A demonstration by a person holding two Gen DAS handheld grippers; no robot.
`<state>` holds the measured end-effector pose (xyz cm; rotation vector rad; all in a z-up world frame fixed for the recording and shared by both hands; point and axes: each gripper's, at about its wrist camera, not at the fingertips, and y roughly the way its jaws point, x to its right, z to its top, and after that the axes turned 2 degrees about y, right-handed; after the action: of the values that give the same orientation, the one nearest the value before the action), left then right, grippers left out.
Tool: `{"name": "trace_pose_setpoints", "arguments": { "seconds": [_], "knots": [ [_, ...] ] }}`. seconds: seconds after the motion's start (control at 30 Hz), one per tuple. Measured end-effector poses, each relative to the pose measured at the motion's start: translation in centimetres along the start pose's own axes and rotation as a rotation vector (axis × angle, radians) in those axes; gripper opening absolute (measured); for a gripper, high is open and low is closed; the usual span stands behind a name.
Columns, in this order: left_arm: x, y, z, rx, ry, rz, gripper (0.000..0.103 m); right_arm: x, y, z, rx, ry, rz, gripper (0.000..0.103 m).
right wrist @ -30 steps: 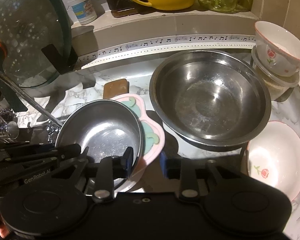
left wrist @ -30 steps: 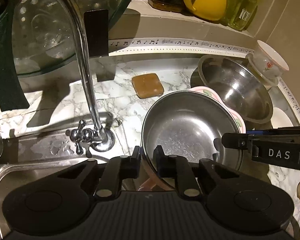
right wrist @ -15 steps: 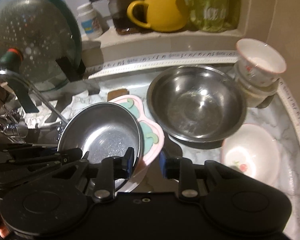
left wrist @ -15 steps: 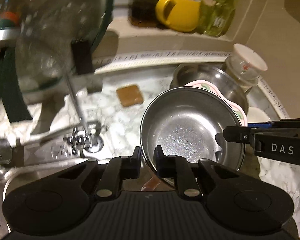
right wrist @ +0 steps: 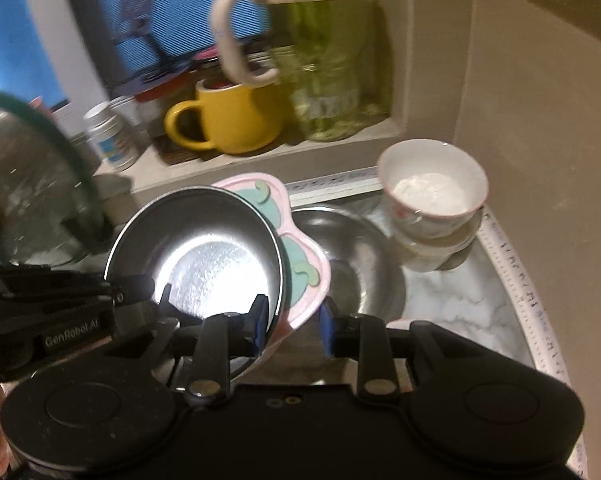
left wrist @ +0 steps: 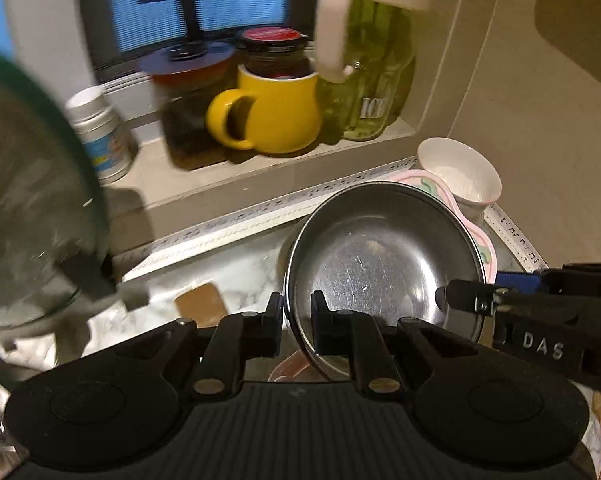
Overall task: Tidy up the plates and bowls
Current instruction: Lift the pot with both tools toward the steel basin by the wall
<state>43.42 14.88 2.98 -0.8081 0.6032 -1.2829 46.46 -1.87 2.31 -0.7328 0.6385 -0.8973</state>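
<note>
The small steel bowl [left wrist: 380, 264] is pinched at its near rim by the nearly closed left gripper [left wrist: 296, 320], while bowl and pink plate [right wrist: 300, 264] together are clamped by the right gripper [right wrist: 290, 320], near the large steel bowl [right wrist: 352, 256].

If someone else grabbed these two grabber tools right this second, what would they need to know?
Left gripper: shut on the near rim of the small steel bowl.
Right gripper: shut on that bowl's rim together with the pink plate under it.
Both are held above the marble counter; the large steel bowl sits just beyond, the flowered cup stacked at the back right.
Done: bowl and plate picked up as a pair.
Left: set them down, probably nested in the large bowl, then sort the rest.
</note>
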Motion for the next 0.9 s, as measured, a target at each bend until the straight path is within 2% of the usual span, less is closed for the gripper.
{"name": "trace_pose_setpoints", "arguments": {
  "seconds": [0.23, 0.43, 0.7, 0.9],
  "knots": [
    [1.7, 4.5, 1.8, -0.067, 0.053, -0.002, 0.013, 2.7, 2.7, 0.4, -0.031, 0.062, -0.029, 0.027],
    [2.7, 7.5, 2.3, -0.114, 0.073, 0.027, 0.013, 3.6, 5.3, 0.8, -0.06, 0.08, -0.044, 0.027],
    [3.8, 8.9, 3.0, -0.123, 0.152, 0.064, 0.013, 4.4, 7.3, 1.1, -0.098, 0.094, -0.039, 0.028],
    [4.9, 9.9, 3.2, -0.145, 0.22, 0.096, 0.013, 5.6, 8.2, 1.0, -0.136, 0.168, -0.014, 0.029]
  ]
}}
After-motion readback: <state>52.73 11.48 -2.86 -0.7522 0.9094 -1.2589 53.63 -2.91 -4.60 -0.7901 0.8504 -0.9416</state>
